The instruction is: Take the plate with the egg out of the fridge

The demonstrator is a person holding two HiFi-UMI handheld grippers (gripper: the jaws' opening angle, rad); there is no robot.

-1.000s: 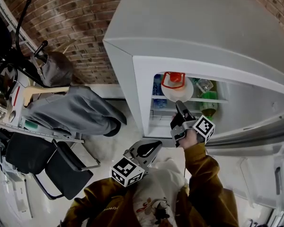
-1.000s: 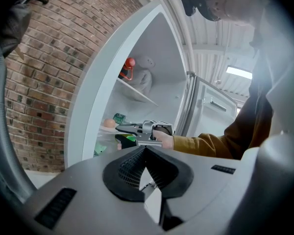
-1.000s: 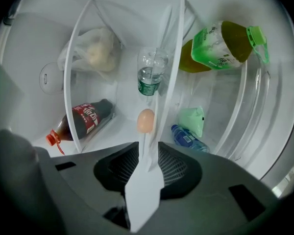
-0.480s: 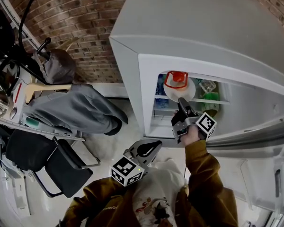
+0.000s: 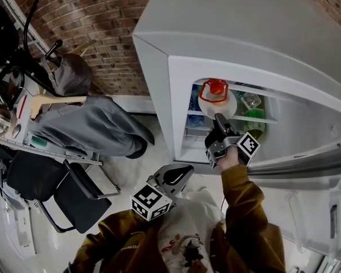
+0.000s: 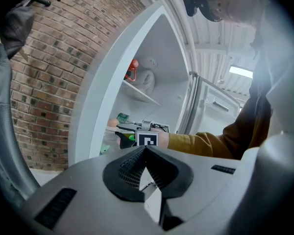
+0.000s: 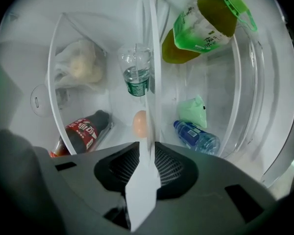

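The right gripper reaches into the open fridge, its jaws pinching the near rim of the white plate. The plate sits inside the fridge's mouth at the level of the upper shelf, not yet past the front edge. In the right gripper view it shows edge-on, with the egg resting loose on its upper face, a little deeper into the fridge than the jaws. The left gripper hangs outside and below the fridge's opening, jaws pressed together on nothing. The step in hand looks like the withdrawal. The hold is on the rim alone, so the plate's far side will want to sag and tip the egg toward the back of the fridge. The wrist should therefore keep the plate level, or slightly raised at the far edge, and the pull should be slow and straight out of the opening, with no jerk to set the egg rolling. A water bottle and a green bottle stand deeper in the fridge on either side of the plate's line, so it should not swing sideways. The door stands wide at the fridge's right, leaving the way out free.
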